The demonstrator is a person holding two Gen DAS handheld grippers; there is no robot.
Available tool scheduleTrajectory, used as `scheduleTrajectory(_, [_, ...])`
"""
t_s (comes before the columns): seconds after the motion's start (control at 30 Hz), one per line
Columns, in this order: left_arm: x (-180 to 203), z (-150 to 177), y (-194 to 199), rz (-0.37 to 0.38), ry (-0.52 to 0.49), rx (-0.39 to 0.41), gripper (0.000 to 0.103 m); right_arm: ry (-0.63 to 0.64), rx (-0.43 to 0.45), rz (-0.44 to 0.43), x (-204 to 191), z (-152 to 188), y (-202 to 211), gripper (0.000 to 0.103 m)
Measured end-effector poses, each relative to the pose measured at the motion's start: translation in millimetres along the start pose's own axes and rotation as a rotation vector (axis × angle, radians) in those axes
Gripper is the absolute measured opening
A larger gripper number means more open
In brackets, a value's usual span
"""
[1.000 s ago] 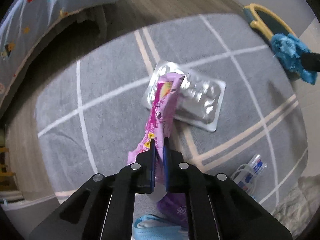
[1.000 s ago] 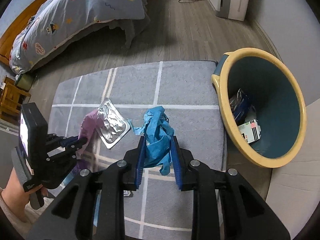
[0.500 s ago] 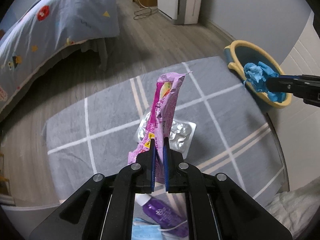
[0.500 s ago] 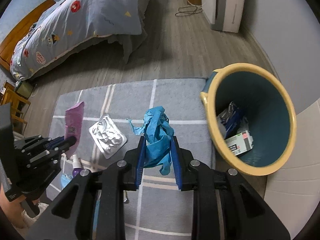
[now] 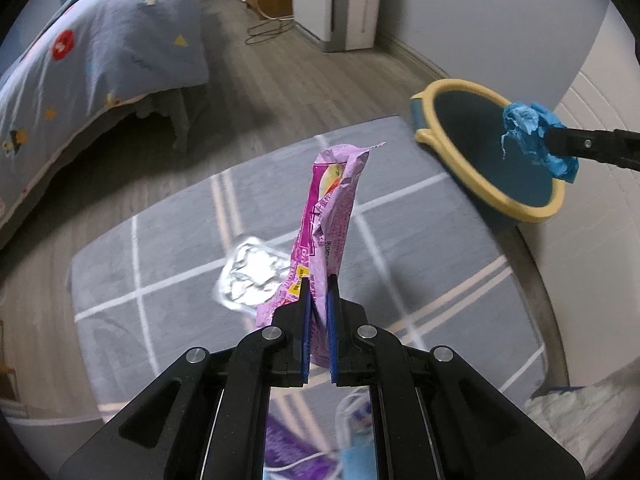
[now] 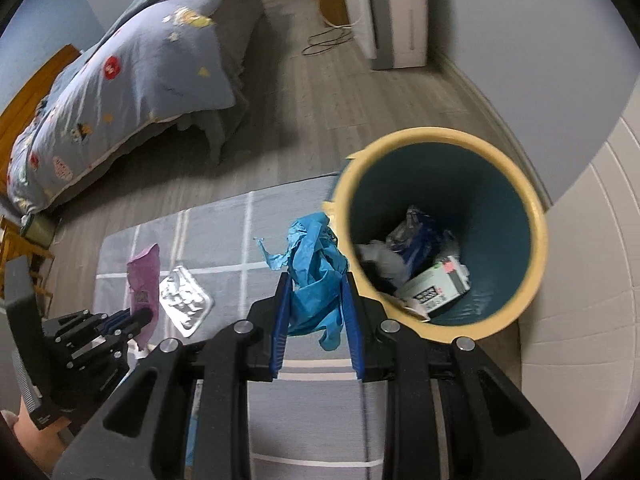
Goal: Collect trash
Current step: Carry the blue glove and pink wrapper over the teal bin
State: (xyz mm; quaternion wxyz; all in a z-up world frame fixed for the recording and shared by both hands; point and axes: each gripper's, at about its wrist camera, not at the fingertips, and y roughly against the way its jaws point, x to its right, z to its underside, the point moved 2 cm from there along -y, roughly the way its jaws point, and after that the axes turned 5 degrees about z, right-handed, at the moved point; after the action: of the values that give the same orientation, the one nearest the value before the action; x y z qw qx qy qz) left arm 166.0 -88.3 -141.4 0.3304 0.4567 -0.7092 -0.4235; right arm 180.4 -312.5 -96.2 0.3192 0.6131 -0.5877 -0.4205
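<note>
My left gripper [image 5: 319, 284] is shut on a pink snack wrapper [image 5: 330, 216] and holds it upright above the grey rug [image 5: 168, 256]. My right gripper [image 6: 315, 284] is shut on a crumpled blue glove [image 6: 316, 276], held just left of the rim of the yellow-rimmed teal bin [image 6: 532, 216]. In the left wrist view the glove [image 5: 532, 136] hangs over the bin [image 5: 480, 192] opening. The bin holds several pieces of trash, among them a white box [image 6: 436, 284]. A silver blister pack [image 5: 250, 276] lies on the rug; it also shows in the right wrist view [image 6: 184, 300].
A bed with a blue patterned cover [image 6: 132, 76] stands at the far left. A white appliance [image 6: 396, 8] and a cable are by the back wall. A purple bottle [image 5: 288, 448] and a blue mask [image 5: 356, 456] lie below my left gripper. A white surface [image 6: 580, 320] is at the right.
Both grippers have risen and moved toward the bin with their loads. The blue glove now hangs at the bin's rim. The pink wrapper is higher above the rug.
</note>
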Motion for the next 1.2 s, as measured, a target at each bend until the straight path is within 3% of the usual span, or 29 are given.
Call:
scheduleTrajectory(0.43, [69.8, -42.1, -13.5, 0.040, -0.103, 0.000, 0.008, -0.136, 0.015, 0.031, 65.8, -9.5, -5.3, 0.025])
scheduleTrajectory(0.83, [106.4, -76.3, -28.1, 0.066, -0.143, 0.002, 0.008, -0.270, 0.026, 0.077, 116.6, -20.2, -24.8, 0.025])
scheduleTrajectory(1.2, [133.4, -106.4, -34.1, 0.082, -0.194, 0.027, 0.008, -0.258, 0.043, 0.112, 122.5, -24.1, -33.3, 0.025])
